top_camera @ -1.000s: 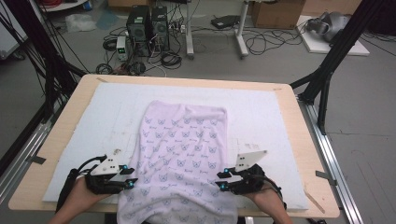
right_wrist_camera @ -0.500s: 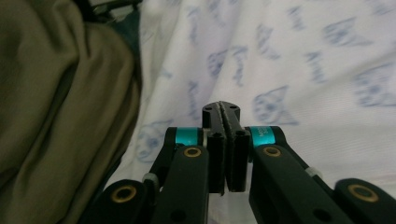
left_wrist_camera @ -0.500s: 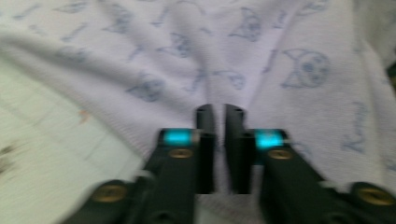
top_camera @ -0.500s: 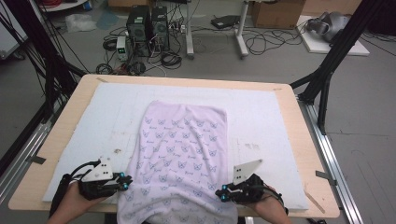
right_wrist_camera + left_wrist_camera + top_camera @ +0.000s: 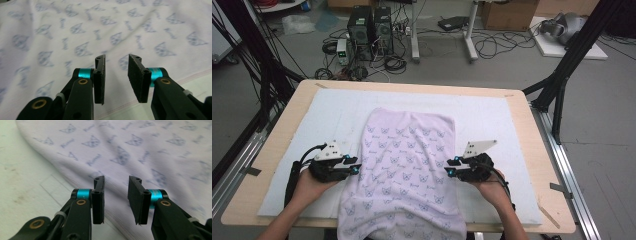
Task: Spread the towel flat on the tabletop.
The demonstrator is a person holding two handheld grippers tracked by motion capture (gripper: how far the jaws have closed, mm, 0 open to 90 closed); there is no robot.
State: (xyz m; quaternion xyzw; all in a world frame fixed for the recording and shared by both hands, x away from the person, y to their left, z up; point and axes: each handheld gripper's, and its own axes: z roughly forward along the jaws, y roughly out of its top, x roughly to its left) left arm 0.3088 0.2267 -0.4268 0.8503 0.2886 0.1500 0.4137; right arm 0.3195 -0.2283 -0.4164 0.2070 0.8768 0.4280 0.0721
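Lilac cloth, a towel point(image 5: 404, 172) printed with small cat faces, lies flat on the white mat point(image 5: 492, 115) that covers the wooden table point(image 5: 539, 150); its long axis runs straight away from the person, the far end square on the mat, the near end hanging over the table's front edge; the left gripper point(image 5: 354, 166) sits just at the towel's left side edge and the right gripper point(image 5: 450, 168) just at its right side edge, both level with the towel's middle and both pointing inward toward each other; so the towel lies between the two, about equally near to each. Both pairs of jaws have just been opening; in the left gripper view the left gripper point(image 5: 116, 195) stands released with a clear gap and nothing pinched, the towel's edge point(image 5: 75, 177) running slantwise just ahead of the tips; in the right gripper view the right gripper point(image 5: 116, 75) is likewise parted and empty, the cloth point(image 5: 112, 32) spread beyond the tips. My judgement: each side edge wants a short reach inward.
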